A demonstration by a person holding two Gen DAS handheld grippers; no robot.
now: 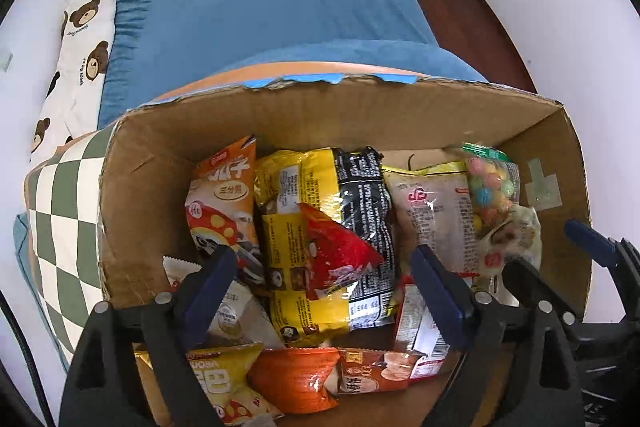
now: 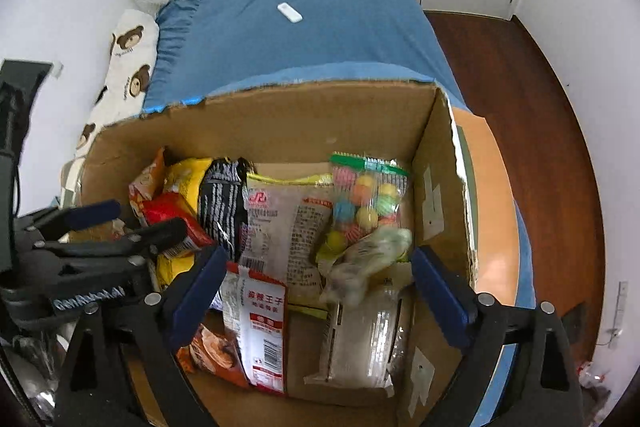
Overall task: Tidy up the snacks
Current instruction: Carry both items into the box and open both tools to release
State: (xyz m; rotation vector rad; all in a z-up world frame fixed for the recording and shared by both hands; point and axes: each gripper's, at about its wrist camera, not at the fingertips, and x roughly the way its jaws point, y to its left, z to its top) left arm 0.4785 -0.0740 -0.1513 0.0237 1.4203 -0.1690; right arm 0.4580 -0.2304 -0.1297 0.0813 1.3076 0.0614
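While both claws hang spread over the box (image 1: pixel 280 115) on the bed (image 1: pixel 260 19), left claw (image 1: pixel 324 291) and right claw (image 2: pixel 316 291) grip nothing; snacks (image 1: pixel 320 227) fill it, one pale packet (image 2: pixel 368 259) blurred.

Cardboard box (image 1: pixel 168 163): brown, blue tape on rim; bedsheet (image 1: pixel 260 23): blue; pillow (image 1: pixel 80 39): white, brown bear print; cushion (image 1: pixel 60 211): green-and-white checks; candy bag (image 2: pixel 366 203): multicoloured balls.

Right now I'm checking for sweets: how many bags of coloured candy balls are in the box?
1. The candy-ball bag leans in the cardboard box's far right corner. Others may be hidden underneath.
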